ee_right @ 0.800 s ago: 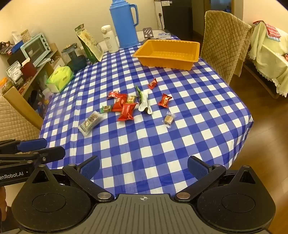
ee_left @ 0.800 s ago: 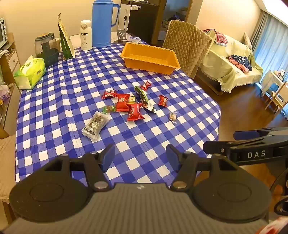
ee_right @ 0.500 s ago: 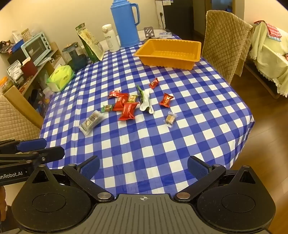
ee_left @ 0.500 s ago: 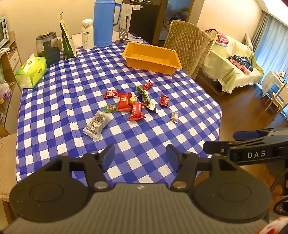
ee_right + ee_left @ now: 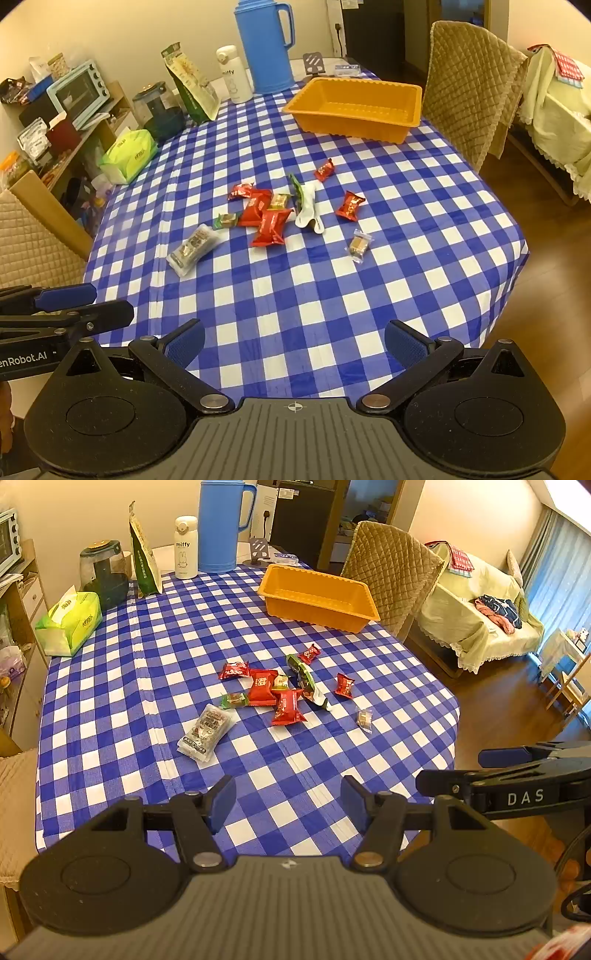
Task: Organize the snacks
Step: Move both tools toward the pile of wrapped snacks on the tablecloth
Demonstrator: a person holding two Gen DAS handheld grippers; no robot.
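— What is nearest to you?

— My left gripper (image 5: pixel 288 805), its blue pads spread apart with nothing between them, hanging over the near edge of the table (image 5: pixel 110 686) with its blue-and-white checked cloth. My right gripper (image 5: pixel 293 345) stands wider still, also empty, over the same edge. Each shows at the side of the other's view.

— And the snacks?

— Loose in the middle of the cloth, well apart from both grippers. Closest is a clear pack of nut bars (image 5: pixel 205 733) on the left. Just past it a small green candy (image 5: pixel 233 700) touches a cluster of red packets (image 5: pixel 288 710), two of them overlapping. A green-and-white wrapper (image 5: pixel 307 206) lies just right of the cluster, then a red sweet (image 5: pixel 350 205), and a small clear-wrapped biscuit (image 5: pixel 359 245) by itself nearer the right edge. Two more red sweets lie at the cluster's far side.

— Where would they go?

— I only see an orange tray (image 5: pixel 413 110), empty, at the far right of the table. Behind it stand a blue jug (image 5: pixel 218 524), a white bottle (image 5: pixel 185 548), a green pouch (image 5: pixel 144 559) and a tissue pack (image 5: pixel 70 624).
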